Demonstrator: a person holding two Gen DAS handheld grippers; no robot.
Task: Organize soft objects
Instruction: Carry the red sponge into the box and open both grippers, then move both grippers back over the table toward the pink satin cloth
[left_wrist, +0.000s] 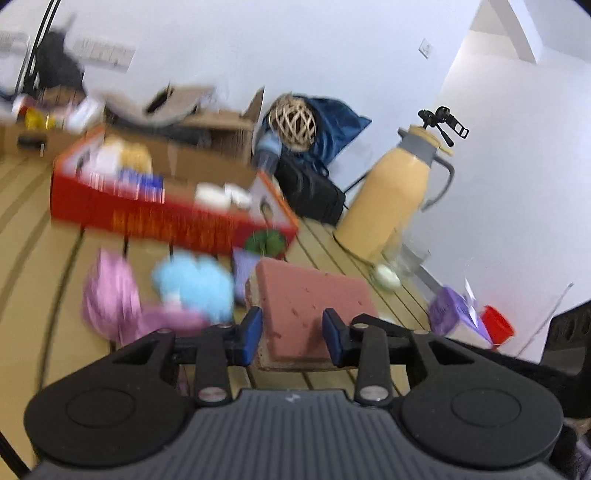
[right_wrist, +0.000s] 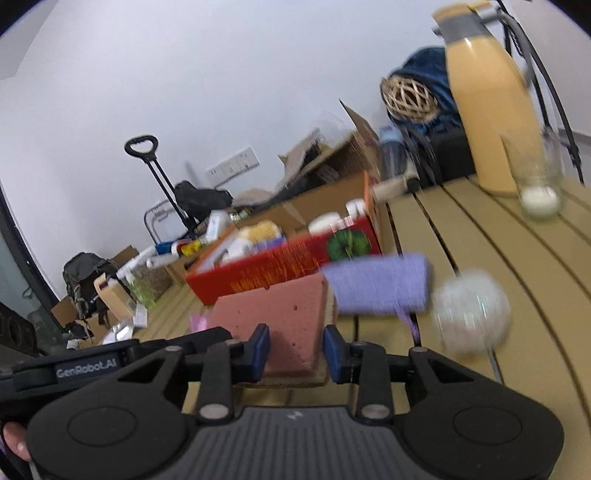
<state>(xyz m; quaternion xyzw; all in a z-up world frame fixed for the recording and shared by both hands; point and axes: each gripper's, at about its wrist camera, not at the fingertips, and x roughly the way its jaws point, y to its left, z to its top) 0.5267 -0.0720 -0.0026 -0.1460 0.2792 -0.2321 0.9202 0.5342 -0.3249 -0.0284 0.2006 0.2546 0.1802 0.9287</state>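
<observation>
A pink sponge block (left_wrist: 314, 295) with a brown underside sits between the blue pads of my left gripper (left_wrist: 291, 326), which is shut on its near end. In the right wrist view the same pink sponge (right_wrist: 273, 310) is pinched by my right gripper (right_wrist: 297, 341), and it hangs above the wooden slat table (right_wrist: 517, 280). On the table lie a pink fluffy piece (left_wrist: 110, 295), a light blue plush (left_wrist: 195, 280), a purple sponge (right_wrist: 380, 288) and a white fluffy ball (right_wrist: 471, 314). All of them are blurred.
A red box (left_wrist: 147, 218) full of items stands behind the soft things, with a green round thing (left_wrist: 266, 242) at its corner. A tan thermos jug (left_wrist: 395, 195) and a glass holding a white ball (right_wrist: 539, 184) stand at the table's far right. Cardboard boxes and bags line the wall.
</observation>
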